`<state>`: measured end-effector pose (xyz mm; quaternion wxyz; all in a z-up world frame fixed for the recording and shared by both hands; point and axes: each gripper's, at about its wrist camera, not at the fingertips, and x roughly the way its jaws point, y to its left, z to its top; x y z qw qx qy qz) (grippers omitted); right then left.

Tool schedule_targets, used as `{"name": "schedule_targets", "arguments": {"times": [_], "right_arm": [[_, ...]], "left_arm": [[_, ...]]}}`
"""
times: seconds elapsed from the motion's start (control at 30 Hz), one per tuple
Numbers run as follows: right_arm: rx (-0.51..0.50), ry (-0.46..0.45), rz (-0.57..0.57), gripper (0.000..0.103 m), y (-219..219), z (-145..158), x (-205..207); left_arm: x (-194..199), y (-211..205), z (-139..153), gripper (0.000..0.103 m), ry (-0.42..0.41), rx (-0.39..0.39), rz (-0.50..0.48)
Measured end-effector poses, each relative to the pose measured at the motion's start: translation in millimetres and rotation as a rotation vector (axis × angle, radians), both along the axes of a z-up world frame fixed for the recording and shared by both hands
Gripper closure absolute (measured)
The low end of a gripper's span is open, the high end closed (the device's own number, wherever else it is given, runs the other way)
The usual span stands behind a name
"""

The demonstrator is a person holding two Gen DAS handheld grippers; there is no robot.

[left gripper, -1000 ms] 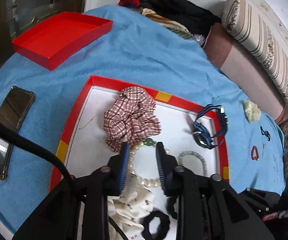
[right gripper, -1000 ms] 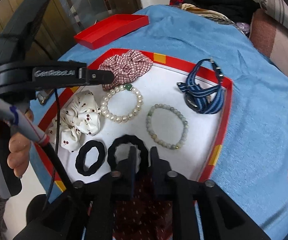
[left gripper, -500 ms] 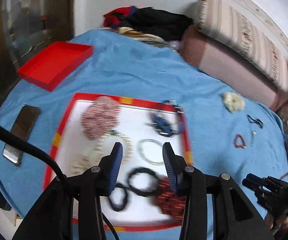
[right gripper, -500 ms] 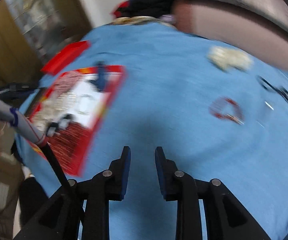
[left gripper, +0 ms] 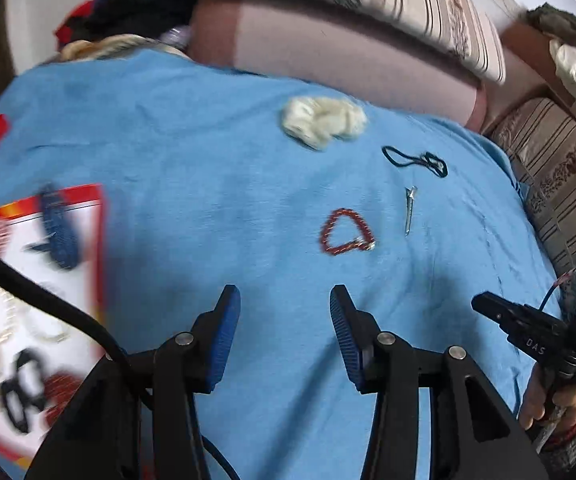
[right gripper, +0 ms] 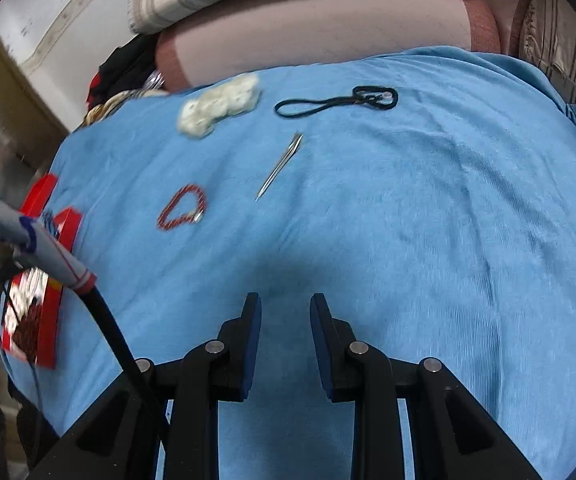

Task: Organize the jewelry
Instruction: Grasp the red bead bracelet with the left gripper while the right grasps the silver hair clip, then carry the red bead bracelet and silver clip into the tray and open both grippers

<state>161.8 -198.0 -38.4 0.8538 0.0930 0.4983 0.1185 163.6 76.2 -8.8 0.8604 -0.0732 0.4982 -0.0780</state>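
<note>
Left wrist view: left gripper (left gripper: 285, 300), blue-padded jaws spread wide with nothing between them, hovering above the blue terry cloth cover (left gripper: 216, 168), aimed toward the loose pieces, probably for the next pick. Right gripper (right gripper: 285, 308), jaws parted with a narrower gap, also carrying nothing, over a bare stretch of the same cover near its front edge. Items not yet sorted, grouped toward the far edge of the cover: red beaded bracelet with a small metal clasp (left gripper: 347, 232), lying flat just ahead of the left gripper, judged the likeliest target; slim silver metal hair clip (left gripper: 409, 210), just beside the bracelet on its right; thin black elastic cord with a small looped charm (left gripper: 414, 159), farther back; cream fluffy fabric scrunchie (left gripper: 322, 121), nearest the far edge, close to the pink sofa cushion (left gripper: 328, 64). Items already sorted: red-rimmed white-floored shallow tray (left gripper: 100, 240) at the cover's left edge, blurred, holding a blue woven strap bracelet (left gripper: 60, 236), black ring-shaped hair ties (left gripper: 22, 392) and pale beaded pieces too smeared to describe. Judgement: four pieces lie outside the tray, so the sorting is partly done.
</note>
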Motion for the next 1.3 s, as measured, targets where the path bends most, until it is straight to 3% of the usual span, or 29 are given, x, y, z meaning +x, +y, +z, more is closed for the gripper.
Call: {"name": "schedule_targets", "arguments": {"times": [0.33, 0.47, 0.6, 0.63, 0.67, 0.7, 0.9, 1.03, 1.3], "right_arm": [[0.019, 0.019, -0.01, 0.075, 28, -27, 102], [0.016, 0.016, -0.031, 0.075, 30, -40, 123], [-0.02, -0.016, -0.021, 0.078, 39, -39, 132], [-0.034, -0.021, -0.016, 0.091, 40, -39, 133], [-0.049, -0.025, -0.008, 0.094, 42, -39, 133], [-0.054, -0.03, -0.008, 0.094, 42, -38, 132], [-0.013, -0.074, -0.017, 0.094, 35, -12, 108], [0.018, -0.118, 0.006, 0.094, 35, 19, 76], [0.047, -0.147, 0.11, 0.094, 81, 56, 32]], "left_arm": [[86, -51, -59, 0.058, 0.059, 0.034, -0.067], [97, -62, -65, 0.058, 0.042, 0.019, -0.098], [99, -76, -68, 0.058, 0.012, 0.057, -0.121], [97, -80, -69, 0.066, 0.001, 0.076, -0.129], [96, -82, -70, 0.092, 0.0, 0.088, -0.136], [94, -86, -71, 0.095, 0.012, 0.103, -0.148], [70, -69, -48, 0.096, 0.013, 0.009, -0.118], [38, -50, -15, 0.096, -0.03, -0.023, -0.096], [-27, 11, 52, 0.096, -0.119, -0.058, -0.022]]}}
